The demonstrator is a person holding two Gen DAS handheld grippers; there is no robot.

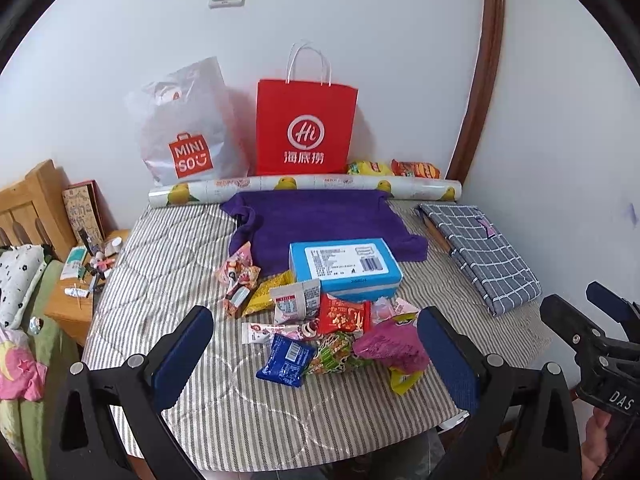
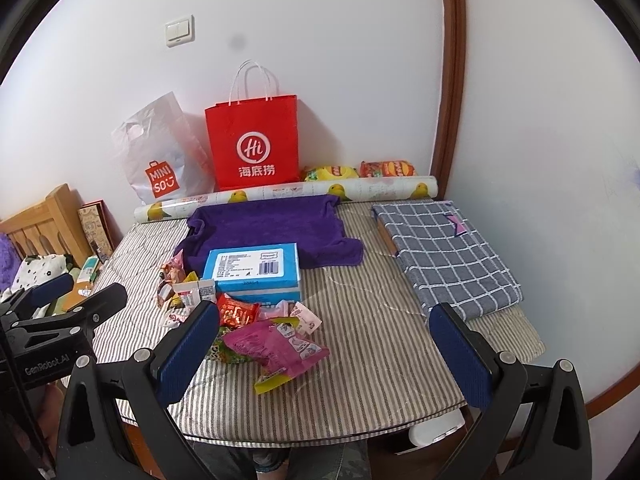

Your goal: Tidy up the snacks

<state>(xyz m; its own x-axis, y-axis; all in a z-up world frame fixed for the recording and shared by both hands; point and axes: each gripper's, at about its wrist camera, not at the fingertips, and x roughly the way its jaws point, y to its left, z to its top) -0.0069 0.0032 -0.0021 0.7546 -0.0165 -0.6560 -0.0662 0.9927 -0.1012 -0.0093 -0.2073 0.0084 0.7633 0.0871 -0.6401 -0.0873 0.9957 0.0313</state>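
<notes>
A heap of small snack packets lies on the striped table cover (image 1: 168, 264): a blue packet (image 1: 285, 359), a red packet (image 1: 345, 317), a magenta bag (image 1: 390, 346) and a yellow packet (image 1: 266, 292). Behind them sits a blue box (image 1: 345, 266) on a purple towel (image 1: 320, 220). My left gripper (image 1: 316, 354) hangs open over the table's near edge, nothing between its fingers. My right gripper (image 2: 326, 350) is open too, to the right of the heap; the magenta bag (image 2: 276, 350) lies near its left finger. Each gripper shows in the other's view: right gripper (image 1: 588, 320), left gripper (image 2: 76, 292).
A red paper bag (image 1: 306, 130) and a white plastic bag (image 1: 188, 128) stand against the back wall, with a rolled sheet (image 1: 304, 188) and two chip bags (image 1: 394, 168) beside them. Folded checked cloth (image 1: 480, 252) lies right. A cluttered bedside stand (image 1: 86, 280) is left.
</notes>
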